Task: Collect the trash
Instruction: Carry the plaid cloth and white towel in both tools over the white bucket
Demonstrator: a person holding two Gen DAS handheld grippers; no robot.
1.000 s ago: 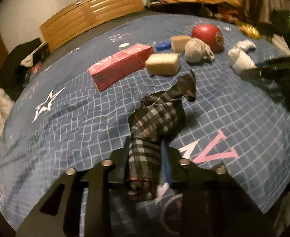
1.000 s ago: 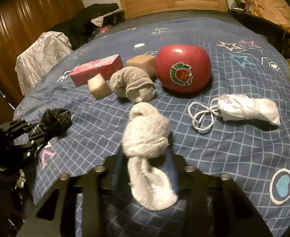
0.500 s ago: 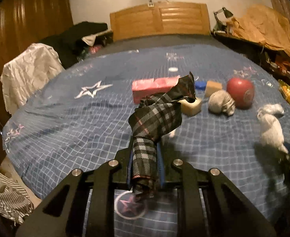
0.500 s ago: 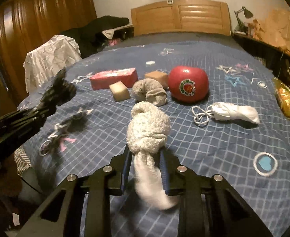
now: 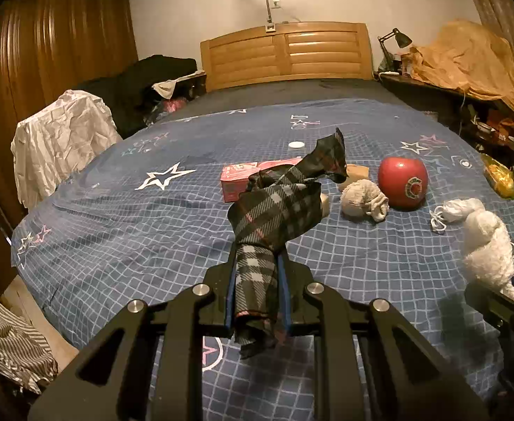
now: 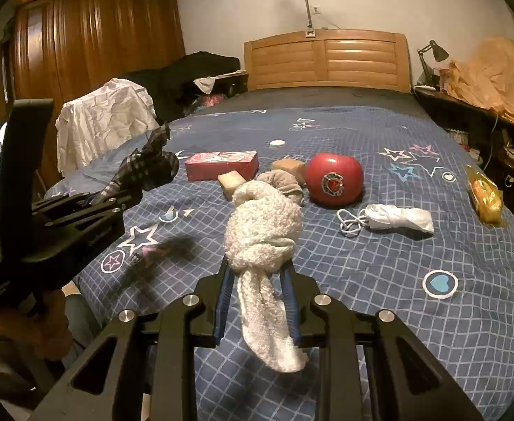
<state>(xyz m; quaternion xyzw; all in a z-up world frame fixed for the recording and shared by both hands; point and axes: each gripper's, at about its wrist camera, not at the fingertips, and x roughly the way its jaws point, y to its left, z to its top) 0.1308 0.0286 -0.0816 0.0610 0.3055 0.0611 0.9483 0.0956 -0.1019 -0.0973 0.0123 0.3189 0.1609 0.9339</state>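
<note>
Blue starred bedspread [image 5: 123, 217], headboard [image 5: 285, 52] far | left gripper [image 5: 255, 280] clamps plaid cloth [image 5: 278, 207] above bed, tilted down | right gripper [image 6: 257, 277] pinches knotted white towel [image 6: 262, 228], possibly a sock

Both wrist cameras look from the bed's [image 5: 116, 217] foot edge, close above it, toward the headboard [image 6: 327, 59], sharing its middle

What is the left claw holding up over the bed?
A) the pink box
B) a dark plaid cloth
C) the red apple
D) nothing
B: the left claw is clamped on the dark plaid cloth, which is lifted above the blue bedspread.
</note>
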